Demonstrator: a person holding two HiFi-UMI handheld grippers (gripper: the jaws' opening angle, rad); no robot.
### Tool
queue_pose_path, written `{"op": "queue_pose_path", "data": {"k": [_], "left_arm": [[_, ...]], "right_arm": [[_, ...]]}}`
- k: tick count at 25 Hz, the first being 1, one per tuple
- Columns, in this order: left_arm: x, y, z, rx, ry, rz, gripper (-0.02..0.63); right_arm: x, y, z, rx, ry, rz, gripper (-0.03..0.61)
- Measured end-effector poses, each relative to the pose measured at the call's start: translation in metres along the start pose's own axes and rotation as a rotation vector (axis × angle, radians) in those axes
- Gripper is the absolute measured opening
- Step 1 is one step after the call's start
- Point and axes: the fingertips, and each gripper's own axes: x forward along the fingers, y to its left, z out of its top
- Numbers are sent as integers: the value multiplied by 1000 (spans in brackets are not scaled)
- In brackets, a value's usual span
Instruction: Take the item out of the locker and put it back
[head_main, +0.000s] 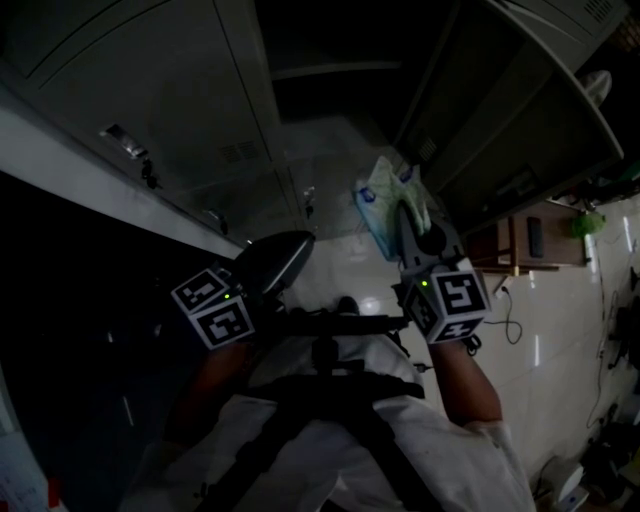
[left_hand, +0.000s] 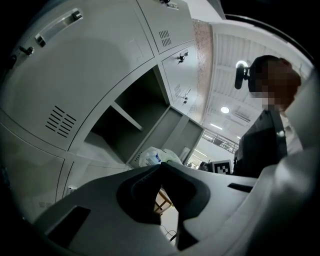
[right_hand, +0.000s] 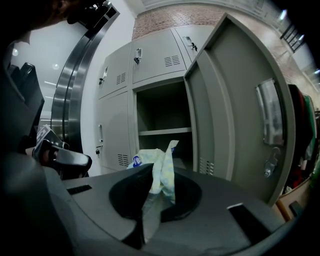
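Plastic bag (right_hand: 160, 170) outside the open locker (right_hand: 235, 100)
Right gripper (right_hand: 150, 210) pinches the crumpled bag, locker at twelve o'clock beyond; left gripper's (left_hand: 161, 165) jaws meet on nothing.

open locker (right_hand: 162, 110) and glossy floor (head_main: 560, 340)
one shelf (right_hand: 165, 132) is seen crossing the locker's compartment, its door swung out to the right. on the pale floor, right of the locker, a wooden stool (head_main: 560, 245) is stood and a thin cable (head_main: 512, 325) is laid.
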Motion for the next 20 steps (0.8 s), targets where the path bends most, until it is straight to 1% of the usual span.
{"op": "queue_pose_path", "data": {"k": [10, 13, 20], "left_arm": [[-4, -3, -5, -13, 5, -12, 1], [-4, -7, -9, -21, 12, -25, 1], [-5, -10, -16, -32, 34, -39, 1]], "right_arm": [[1, 5, -20, -10, 5, 27, 0], [-1, 8, -28, 0, 45, 27, 0], [2, 9, -39, 8, 78, 37, 0]]}}
